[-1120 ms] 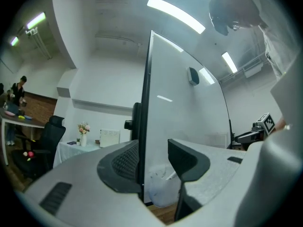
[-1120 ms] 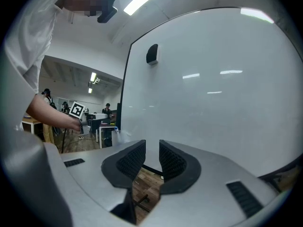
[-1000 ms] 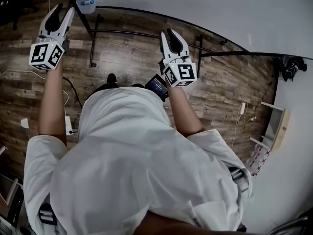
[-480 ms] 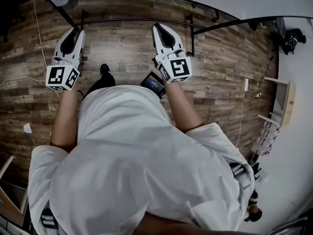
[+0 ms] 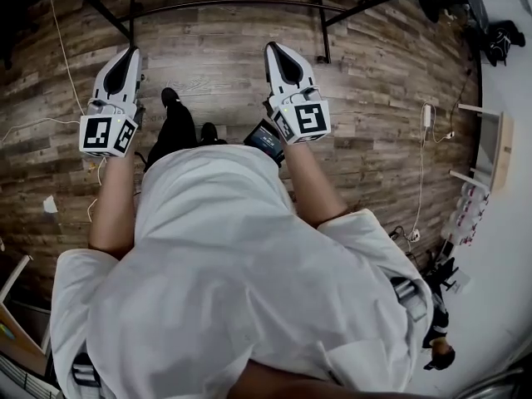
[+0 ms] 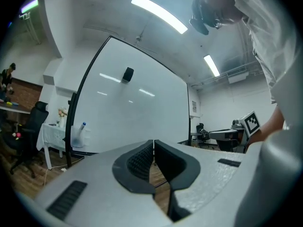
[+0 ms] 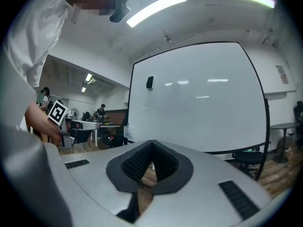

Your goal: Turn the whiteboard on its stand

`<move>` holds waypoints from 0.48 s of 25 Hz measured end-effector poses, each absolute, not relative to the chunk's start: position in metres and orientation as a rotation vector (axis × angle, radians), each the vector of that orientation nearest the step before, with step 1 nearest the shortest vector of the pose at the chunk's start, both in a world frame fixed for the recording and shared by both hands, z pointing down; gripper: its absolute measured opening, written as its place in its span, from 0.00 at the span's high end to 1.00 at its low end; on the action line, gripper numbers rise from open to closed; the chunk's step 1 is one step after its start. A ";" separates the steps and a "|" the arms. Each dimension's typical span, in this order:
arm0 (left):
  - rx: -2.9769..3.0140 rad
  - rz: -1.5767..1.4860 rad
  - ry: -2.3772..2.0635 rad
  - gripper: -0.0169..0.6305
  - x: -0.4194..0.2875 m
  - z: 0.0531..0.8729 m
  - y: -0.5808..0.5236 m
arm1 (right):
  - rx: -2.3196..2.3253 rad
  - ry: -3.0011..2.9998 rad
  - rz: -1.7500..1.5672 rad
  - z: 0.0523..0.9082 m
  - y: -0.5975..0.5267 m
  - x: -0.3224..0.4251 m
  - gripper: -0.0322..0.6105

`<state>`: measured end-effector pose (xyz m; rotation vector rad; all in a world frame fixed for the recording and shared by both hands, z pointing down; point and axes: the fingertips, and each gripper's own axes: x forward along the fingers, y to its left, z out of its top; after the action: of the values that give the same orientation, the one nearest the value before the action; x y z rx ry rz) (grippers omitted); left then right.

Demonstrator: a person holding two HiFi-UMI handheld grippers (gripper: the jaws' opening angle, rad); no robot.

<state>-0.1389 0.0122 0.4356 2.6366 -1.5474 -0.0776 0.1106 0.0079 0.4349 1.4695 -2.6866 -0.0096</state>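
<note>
Head view: both arms held fwd over wood-plank floor [image 5: 374, 98], a white-shirted person [image 5: 233, 273] below.

L: left hand-held gripper [image 5: 129, 53] is clenched. In left gripper view [image 6: 152, 144] the ribbed pads are seen meeting at the tips, nothing between them. Jaws have just been closing.

R: right hand-held gripper [image 5: 273, 50] is likewise clenched. In right gripper view [image 7: 151, 143] pads are seen tip to tip, nothing caught. Jaws have just been closing.

Task obj.: whiteboard [image 6: 137, 112] is seen upright ahead of both grippers, apart from them, untouched. It is framed in black and angled to L's view. From R's view [image 7: 199, 98] it is seen nearly face-on. Ceiling-light reflections are noted on its face. Stand [image 5: 224, 4]: black floor bar and feet are seen at top of head view, beyond the gripper tips.

On the board: small black block [image 6: 128, 74], upper part of the face. At the board's left frame a clear holder w/ a blue-capped pen [image 6: 82, 129] is seen.

Writing/labels: B/W square-pattern markers are carried on left cube [image 5: 106, 134] and right cube [image 5: 306, 120]; patterns only, no letters. Paper notice [image 6: 194, 107] is seen on wall beside board; print too small to be read. A small lit-screen device [image 5: 266, 140] is seen at the waist near R wrist; screen content can't be read.

Bkgd: office chair [image 6: 33, 126] at L, desks w/ seated people at R's left edge [image 7: 102, 122].
</note>
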 end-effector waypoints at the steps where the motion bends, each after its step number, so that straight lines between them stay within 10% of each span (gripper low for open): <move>1: 2.643 -0.070 -1.541 0.95 -0.135 0.434 0.019 | 1.472 -2.691 -0.004 0.435 0.016 0.113 0.95; 12: 2.717 -0.063 -1.441 0.96 -0.114 0.418 0.067 | 1.607 -2.652 -0.028 0.415 0.083 0.130 0.95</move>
<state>-0.1144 0.0669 0.4182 2.7165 -1.4407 -0.0633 0.1304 0.0827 0.4154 1.6070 -2.6518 -0.0279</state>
